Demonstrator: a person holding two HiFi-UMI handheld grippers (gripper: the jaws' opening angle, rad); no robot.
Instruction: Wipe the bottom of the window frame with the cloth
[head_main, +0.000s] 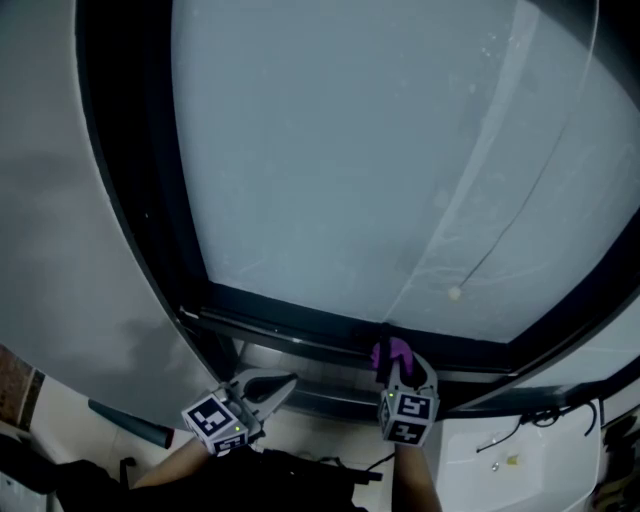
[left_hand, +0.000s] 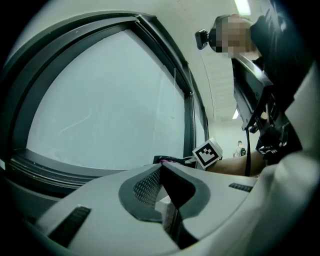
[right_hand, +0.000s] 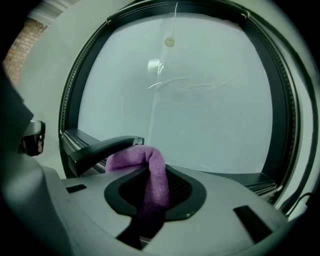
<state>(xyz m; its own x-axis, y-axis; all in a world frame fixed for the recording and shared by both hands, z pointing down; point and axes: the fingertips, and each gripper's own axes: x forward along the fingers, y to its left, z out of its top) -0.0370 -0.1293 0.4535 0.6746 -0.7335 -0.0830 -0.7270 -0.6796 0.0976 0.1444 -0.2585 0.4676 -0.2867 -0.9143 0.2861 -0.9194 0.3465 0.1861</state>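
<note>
The window's dark bottom frame rail (head_main: 300, 322) runs below the frosted pane. My right gripper (head_main: 390, 360) sits at that rail near its middle, shut on a purple cloth (head_main: 396, 351). In the right gripper view the cloth (right_hand: 152, 172) bulges out of the jaws of the right gripper (right_hand: 150, 162) just under the glass. My left gripper (head_main: 283, 383) hangs lower and to the left, below the rail, shut with nothing in it. In the left gripper view, beyond the left gripper (left_hand: 161, 169), a bit of the cloth (left_hand: 167, 160) shows by the right gripper's marker cube (left_hand: 208, 153).
A black lever handle (right_hand: 100, 146) juts over the rail just left of the cloth. A black cable (head_main: 535, 416) lies on the white ledge at lower right. A dark tube (head_main: 130, 424) sits at lower left. The grey wall (head_main: 60, 200) borders the frame's left side.
</note>
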